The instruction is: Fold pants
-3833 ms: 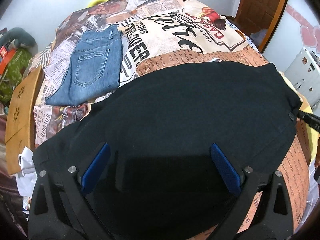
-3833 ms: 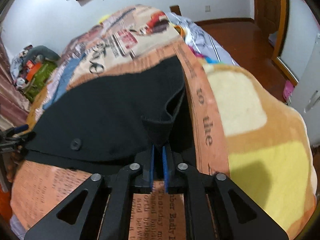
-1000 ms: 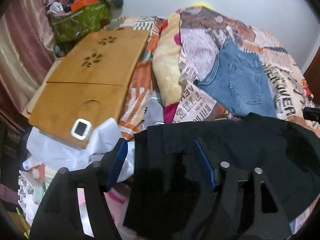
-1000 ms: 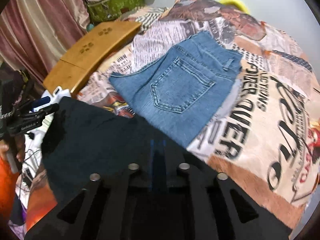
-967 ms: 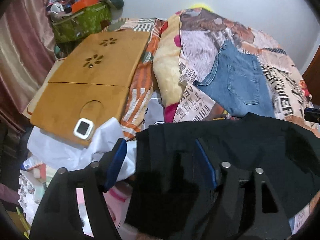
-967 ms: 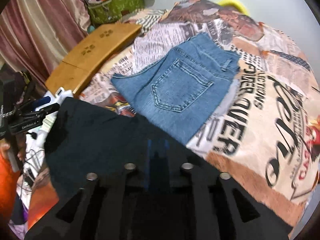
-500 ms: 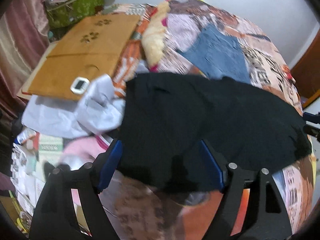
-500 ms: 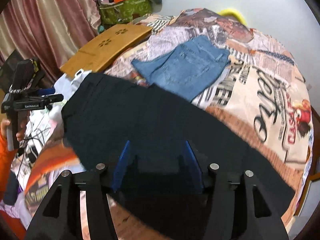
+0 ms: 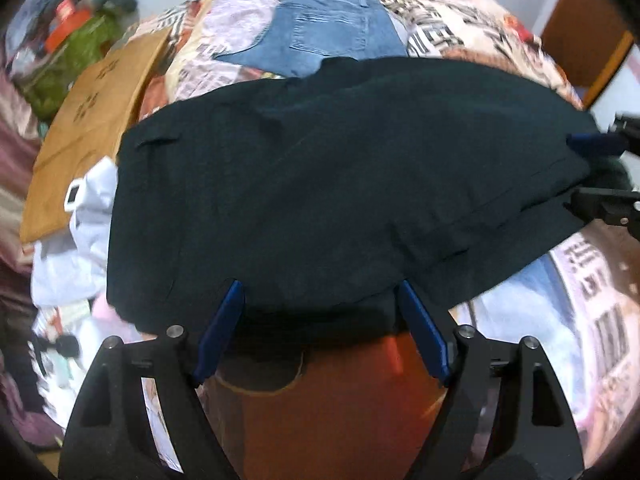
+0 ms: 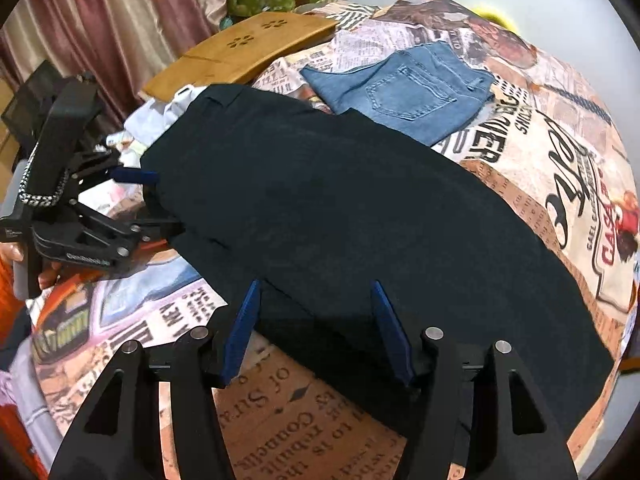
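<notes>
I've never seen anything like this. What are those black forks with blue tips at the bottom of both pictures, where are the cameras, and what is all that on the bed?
There is no robot here: a person holds one hand-held gripper in each hand, and each gripper carries a wide-angle camera that looks out along its two fingers. The forks are those fingers, with blue pads.

One picture comes from the left gripper, the other from the right gripper. Each also shows in the other's picture, at the edge.

Both have their jaws open and hold nothing. They sit at the near edge of the black pants, which lie spread flat on the bed's newspaper-print blanket. Beyond them lies a folded pair of blue jeans. Off the bed's side are a wooden tray table and some white cloth.
</notes>
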`<state>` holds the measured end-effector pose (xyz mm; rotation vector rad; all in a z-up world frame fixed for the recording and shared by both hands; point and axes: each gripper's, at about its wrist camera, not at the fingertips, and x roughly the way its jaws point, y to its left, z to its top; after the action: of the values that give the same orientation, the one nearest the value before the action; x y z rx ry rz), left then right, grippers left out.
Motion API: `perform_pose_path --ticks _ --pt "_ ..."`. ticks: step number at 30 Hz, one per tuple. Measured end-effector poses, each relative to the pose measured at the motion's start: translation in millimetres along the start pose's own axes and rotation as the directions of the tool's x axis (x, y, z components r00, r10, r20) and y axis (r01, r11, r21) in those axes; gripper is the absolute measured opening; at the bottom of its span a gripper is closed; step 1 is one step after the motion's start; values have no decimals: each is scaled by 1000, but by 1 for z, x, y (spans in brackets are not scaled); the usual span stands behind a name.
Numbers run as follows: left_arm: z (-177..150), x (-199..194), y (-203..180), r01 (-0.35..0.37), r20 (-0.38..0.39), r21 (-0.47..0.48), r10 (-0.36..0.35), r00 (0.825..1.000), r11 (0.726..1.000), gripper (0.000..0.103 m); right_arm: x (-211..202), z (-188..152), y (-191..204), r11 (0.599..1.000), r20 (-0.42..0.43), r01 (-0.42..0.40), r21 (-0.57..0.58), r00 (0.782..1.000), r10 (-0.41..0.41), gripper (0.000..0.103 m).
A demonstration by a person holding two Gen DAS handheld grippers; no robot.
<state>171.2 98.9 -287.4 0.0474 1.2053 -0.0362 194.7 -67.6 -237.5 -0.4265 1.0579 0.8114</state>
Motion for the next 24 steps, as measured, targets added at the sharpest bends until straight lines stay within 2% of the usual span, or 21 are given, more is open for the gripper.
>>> perform_pose_path --ticks 3,7,10,12,14,18,21,23,24 --pt "5 5 -4 3 8 47 -4 1000 999 80 7 1 10 998 -5 29 -61 1000 -29 56" --pt "6 9 -4 23 8 79 -24 1000 997 80 14 5 16 993 -9 19 -119 1000 -20 56" --pt "7 11 -5 18 20 87 -20 1000 996 80 18 8 18 992 1 18 -127 1000 -18 44" --pt "8 12 -3 27 21 77 -29 999 997 78 19 9 20 992 9 15 -129 1000 -14 20" --pt "7 11 -2 40 25 73 -42 999 997 74 19 10 19 994 16 -6 -111 1000 8 12" --pt "0 2 -3 38 45 84 -42 998 996 71 12 10 17 996 54 -27 -83 998 31 6" --pt "-7 -1 -1 3 64 103 -10 998 995 70 2 10 11 997 89 -64 -37 994 67 5" --pt "-10 2 4 -29 58 101 23 998 994 63 -5 10 9 996 110 -88 -17 990 89 4" --pt "-10 4 6 -56 52 100 51 997 993 52 -8 10 8 996 119 -92 -14 988 93 4"
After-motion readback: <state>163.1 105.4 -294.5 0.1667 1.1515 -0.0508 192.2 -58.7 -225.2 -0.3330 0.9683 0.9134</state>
